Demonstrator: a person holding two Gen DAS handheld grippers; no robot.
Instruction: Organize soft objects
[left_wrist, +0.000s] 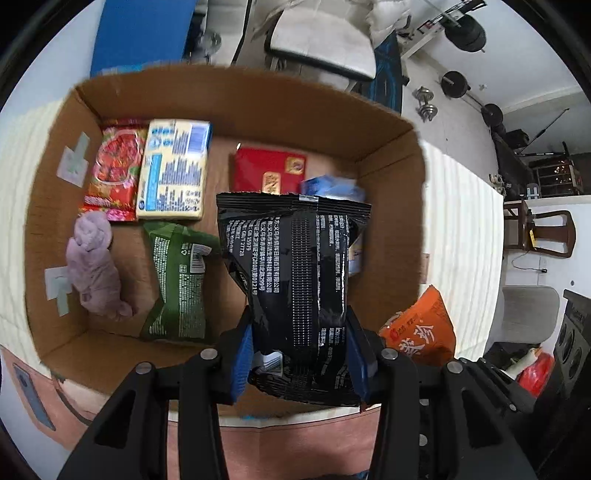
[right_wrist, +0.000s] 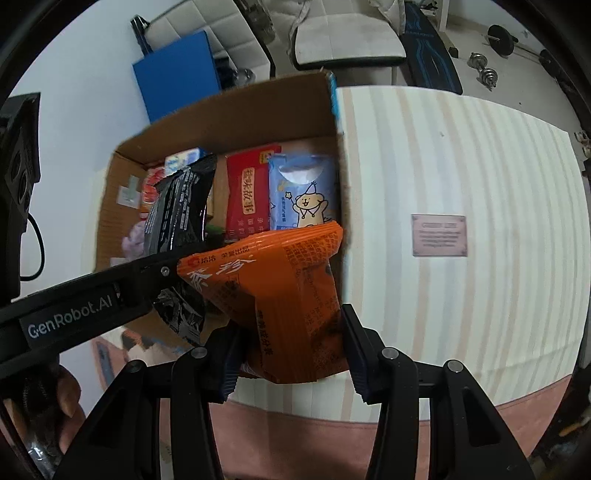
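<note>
Both tongs are loaded: the left tongs (left_wrist: 299, 354) pinch a black packet (left_wrist: 299, 280) over the cardboard box (left_wrist: 258, 107), the right tongs (right_wrist: 291, 354) clamp an orange packet (right_wrist: 280, 295) by its near rim. Packing seems midway; next, lower the black packet into the bare strip beside the green packet (left_wrist: 177, 280), short of the red packet (left_wrist: 266, 170).
</note>
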